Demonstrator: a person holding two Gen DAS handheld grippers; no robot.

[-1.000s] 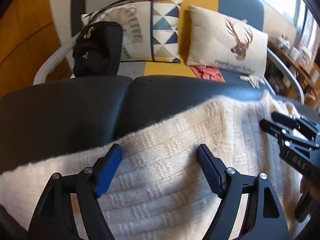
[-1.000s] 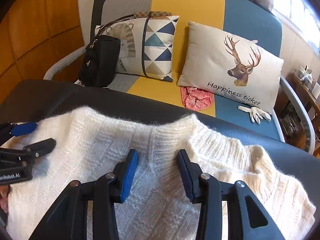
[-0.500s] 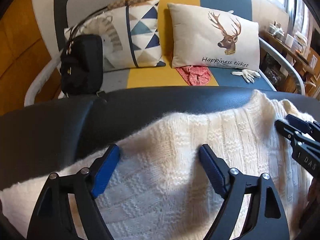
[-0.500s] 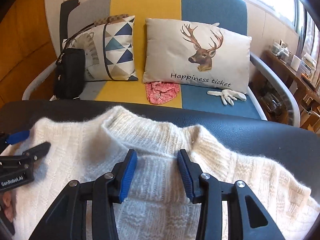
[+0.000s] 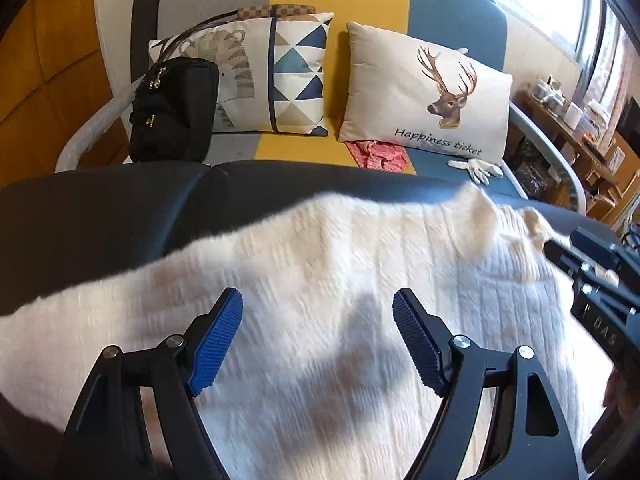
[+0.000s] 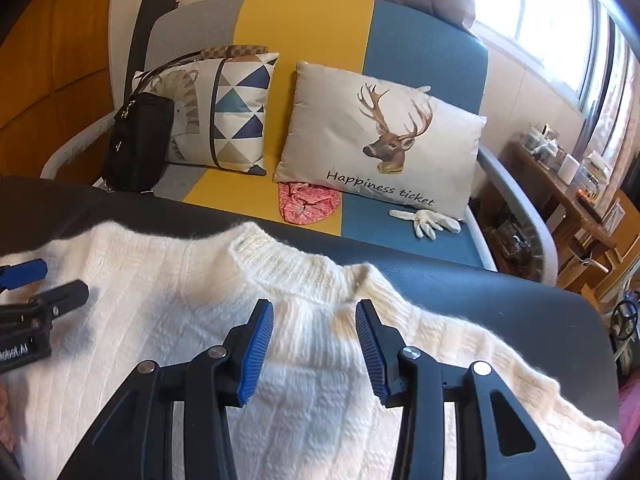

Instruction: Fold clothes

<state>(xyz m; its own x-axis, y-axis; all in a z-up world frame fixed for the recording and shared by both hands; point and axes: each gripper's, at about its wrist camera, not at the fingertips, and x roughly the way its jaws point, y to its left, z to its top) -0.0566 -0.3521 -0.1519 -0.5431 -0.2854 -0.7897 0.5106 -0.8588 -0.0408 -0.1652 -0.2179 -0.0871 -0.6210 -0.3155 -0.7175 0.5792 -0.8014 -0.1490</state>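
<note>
A cream knit sweater (image 5: 320, 248) lies spread on a black padded surface (image 5: 100, 216), its ribbed collar (image 6: 296, 268) towards the sofa. My left gripper (image 5: 316, 300) hovers over the sweater's body; its jaws stand wide and are closing a little, with only the knit below them and nothing pressed. Just short of the collar, my right gripper (image 6: 314, 308) holds its blue pads about half apart over the sweater (image 6: 160, 300), gripping nothing. Each gripper shows in the other's view: the right gripper (image 5: 562, 240) at the right edge, the left gripper (image 6: 60, 280) at the left edge.
Behind the black surface (image 6: 480, 292) stands a grey, yellow and blue sofa (image 6: 304, 28) with a deer pillow (image 6: 380, 148), a triangle-pattern pillow (image 6: 232, 112), a black bag (image 6: 136, 144), a pink cloth (image 6: 308, 208) and a white glove (image 6: 428, 220). A cluttered wooden shelf (image 6: 560, 184) lines the right wall.
Both grippers have shifted across the sweater and both views are slightly blurred. The right gripper has lifted a little and tilted, so the collar now lies just ahead of its pads.
</note>
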